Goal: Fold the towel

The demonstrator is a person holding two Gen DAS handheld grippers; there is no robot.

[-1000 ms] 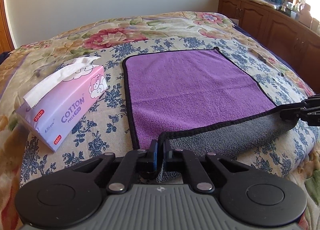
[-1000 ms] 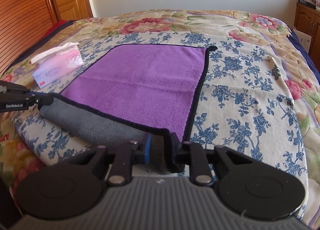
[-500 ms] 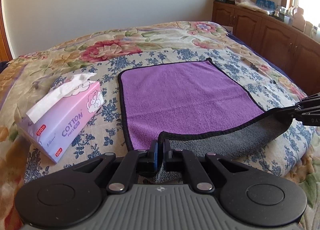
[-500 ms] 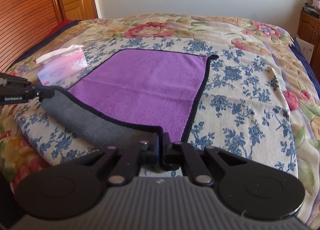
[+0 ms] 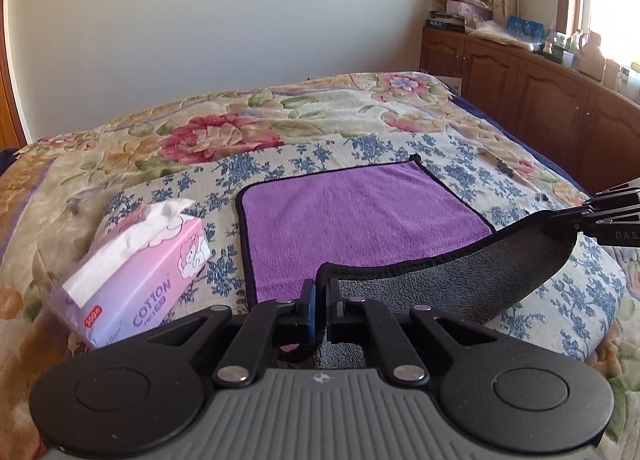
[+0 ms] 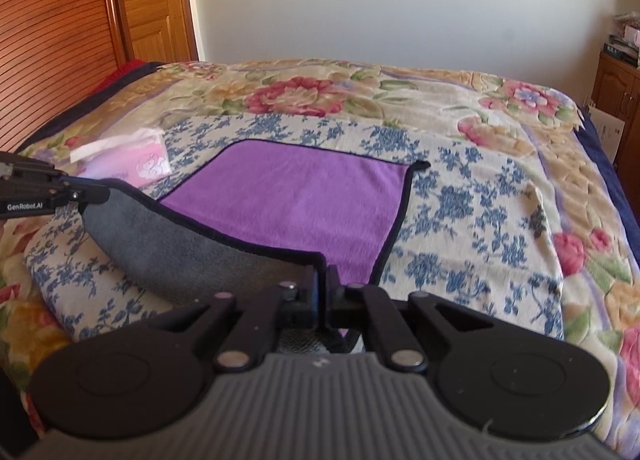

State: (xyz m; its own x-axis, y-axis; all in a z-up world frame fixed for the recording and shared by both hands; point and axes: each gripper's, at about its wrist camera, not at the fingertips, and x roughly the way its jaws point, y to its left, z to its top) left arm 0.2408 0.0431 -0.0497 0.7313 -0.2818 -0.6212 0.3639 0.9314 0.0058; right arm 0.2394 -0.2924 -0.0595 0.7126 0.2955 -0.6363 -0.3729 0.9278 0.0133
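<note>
Two near corners of purple towel [image 5: 360,216] pinched, lifted off bed [image 5: 280,116]: left gripper [image 5: 320,292], right gripper [image 6: 322,280] both clamped. Grey underside showing; raised edge spans left-right; far half flat beside tissue box [image 5: 140,284].

Both wrist views low, near bed [image 5: 320,108], facing wall, sharing purple towel [image 5: 352,216]

A pink tissue box [image 5: 136,284] is lying on the floral bedspread [image 5: 248,132], a white tissue sticking out of its top. Wooden cabinets [image 5: 532,100] are standing along the wall, clutter sitting on top.
</note>
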